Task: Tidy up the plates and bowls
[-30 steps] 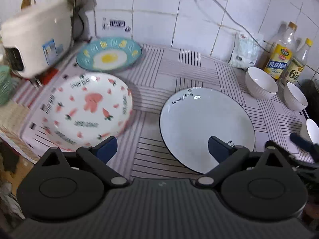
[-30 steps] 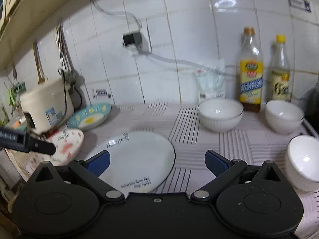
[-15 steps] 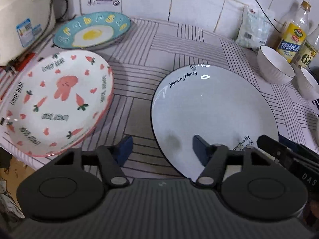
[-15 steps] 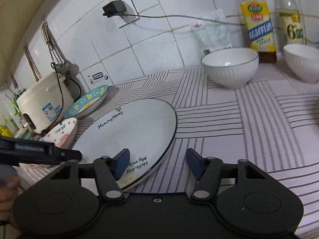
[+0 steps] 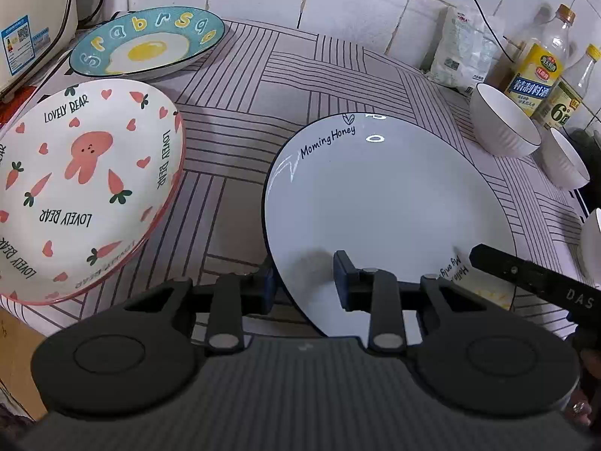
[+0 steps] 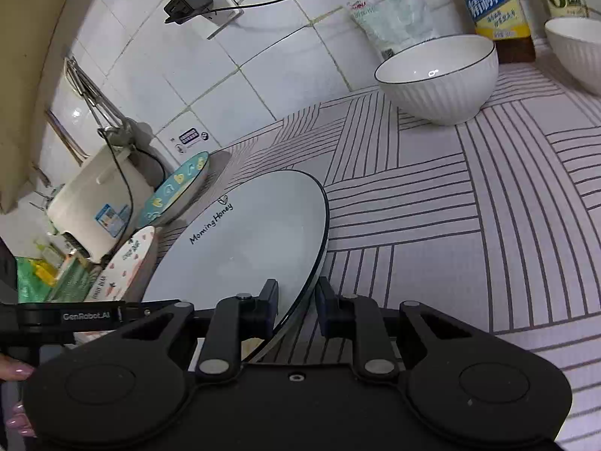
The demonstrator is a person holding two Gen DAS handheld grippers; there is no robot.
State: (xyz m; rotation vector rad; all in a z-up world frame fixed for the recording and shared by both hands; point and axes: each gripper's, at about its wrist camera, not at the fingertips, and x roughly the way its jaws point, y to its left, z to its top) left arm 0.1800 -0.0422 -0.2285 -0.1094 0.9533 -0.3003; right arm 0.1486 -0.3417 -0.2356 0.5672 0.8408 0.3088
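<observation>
Behind both gripper bodies, the white plate's (image 5: 383, 203) near rim hides.

the morning honey plate (image 5: 383, 195) is set between the bear plate (image 5: 82, 184) on its left and a bowl (image 5: 503, 127) behind on its right.

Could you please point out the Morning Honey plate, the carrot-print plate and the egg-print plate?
Morning Honey plate (image 5: 390, 203), left wrist view, on its bare white centre.
Carrot-print plate (image 5: 86, 173), left wrist view, on its centre beside the pink rabbit.
Egg-print plate (image 5: 144, 50), left wrist view, on the yellow yolk.
</observation>
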